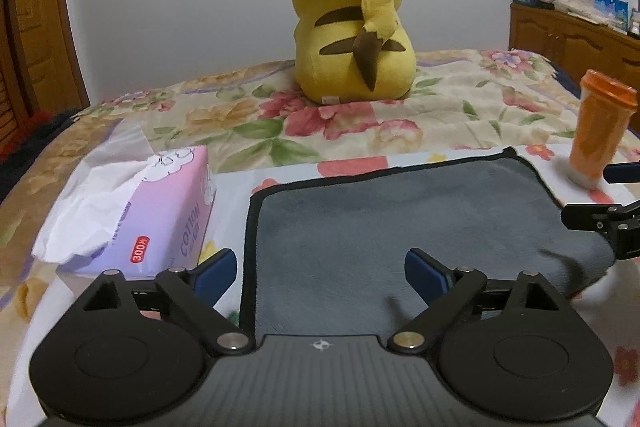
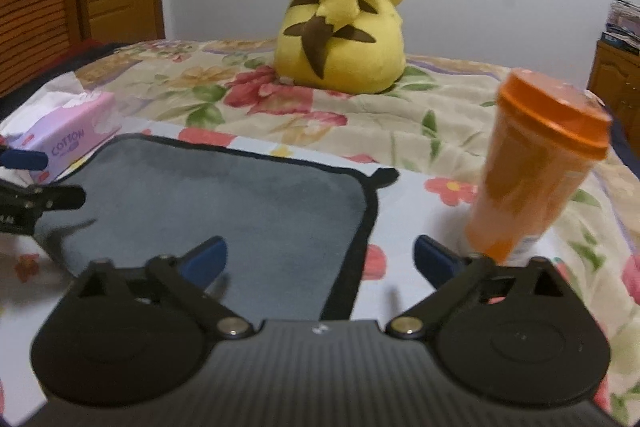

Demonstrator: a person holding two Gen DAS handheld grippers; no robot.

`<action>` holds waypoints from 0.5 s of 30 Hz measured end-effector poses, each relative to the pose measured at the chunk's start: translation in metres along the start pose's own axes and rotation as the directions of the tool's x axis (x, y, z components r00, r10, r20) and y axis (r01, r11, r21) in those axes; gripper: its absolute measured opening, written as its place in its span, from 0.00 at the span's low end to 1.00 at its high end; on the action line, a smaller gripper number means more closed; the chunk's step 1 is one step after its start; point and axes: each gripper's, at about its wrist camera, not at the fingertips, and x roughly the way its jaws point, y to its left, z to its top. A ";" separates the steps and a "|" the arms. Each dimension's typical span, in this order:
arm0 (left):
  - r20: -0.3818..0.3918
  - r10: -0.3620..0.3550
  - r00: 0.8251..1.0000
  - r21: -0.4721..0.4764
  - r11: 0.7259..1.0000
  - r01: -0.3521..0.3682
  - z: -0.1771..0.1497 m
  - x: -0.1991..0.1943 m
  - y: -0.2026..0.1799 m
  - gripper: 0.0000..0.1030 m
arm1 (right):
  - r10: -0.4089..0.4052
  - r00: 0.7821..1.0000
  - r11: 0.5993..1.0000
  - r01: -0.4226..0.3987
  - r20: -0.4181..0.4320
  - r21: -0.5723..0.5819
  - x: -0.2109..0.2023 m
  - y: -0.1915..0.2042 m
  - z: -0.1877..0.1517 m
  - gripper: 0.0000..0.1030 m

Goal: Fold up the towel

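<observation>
Tissue box (image 1: pixel 160 211) left of towel (image 1: pixel 400 227), orange cup (image 2: pixel 536 167) right.

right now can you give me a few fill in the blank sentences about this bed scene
1. The towel is ____ in colour with a black edge.
2. The cup beside the towel has an ____ lid.
3. The plush is ____ with brown stripes.
4. Both the left claw and the right claw are ____.

Missing words: grey; orange; yellow; open
</observation>
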 end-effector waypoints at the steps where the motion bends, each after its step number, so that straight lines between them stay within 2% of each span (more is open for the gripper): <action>1: 0.002 -0.002 1.000 0.000 1.000 0.002 0.001 -0.003 -0.001 0.97 | -0.003 1.000 1.000 0.003 0.000 0.000 -0.003 0.000 0.000 1.00; 3: 0.005 -0.010 1.000 0.005 1.000 0.010 0.003 -0.012 -0.003 1.00 | -0.010 1.000 1.000 0.010 0.000 0.001 -0.009 0.000 0.001 1.00; 15: 0.047 0.011 0.999 0.028 1.000 -0.013 0.015 -0.064 -0.016 1.00 | -0.016 0.999 0.999 0.015 0.031 0.035 -0.054 -0.001 0.009 1.00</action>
